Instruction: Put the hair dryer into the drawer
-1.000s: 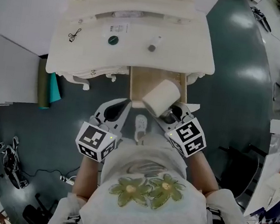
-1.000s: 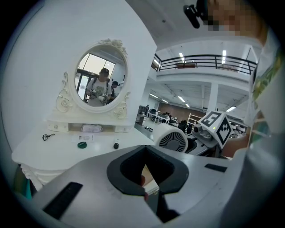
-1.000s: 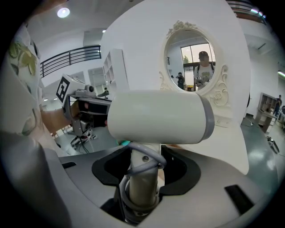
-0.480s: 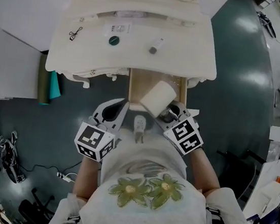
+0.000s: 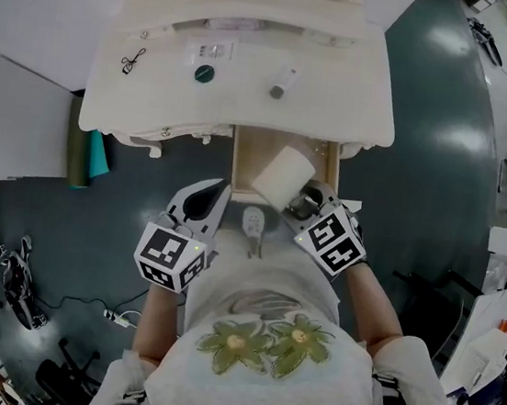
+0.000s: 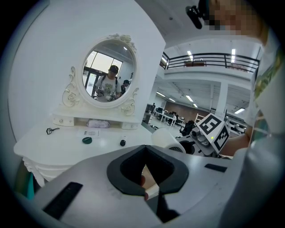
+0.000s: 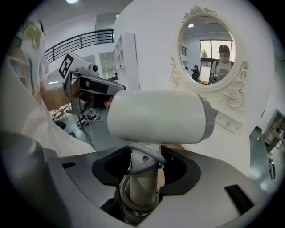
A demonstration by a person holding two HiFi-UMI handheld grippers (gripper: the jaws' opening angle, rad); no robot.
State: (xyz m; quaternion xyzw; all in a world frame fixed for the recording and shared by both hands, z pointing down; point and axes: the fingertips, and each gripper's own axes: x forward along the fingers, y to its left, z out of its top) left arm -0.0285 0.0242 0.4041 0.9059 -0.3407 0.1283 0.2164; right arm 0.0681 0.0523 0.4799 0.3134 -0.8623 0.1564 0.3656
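A cream hair dryer hangs over the open wooden drawer of the white vanity. My right gripper is shut on its handle, with the barrel lying crosswise above the jaws. The grey cord loops round the handle inside my right gripper. My left gripper sits at the drawer's front left corner, jaws drawn together, with only a sliver of the pale drawer front showing through them. From the left gripper view the hair dryer shows to the right.
The vanity top carries a green round lid, a small bottle, a black tool and a card. An oval mirror stands behind. Teal and olive rolls lean at the left; cables lie on the floor.
My right gripper has carried the hair dryer a little forward and left, further over the drawer. The left gripper has hardly moved.
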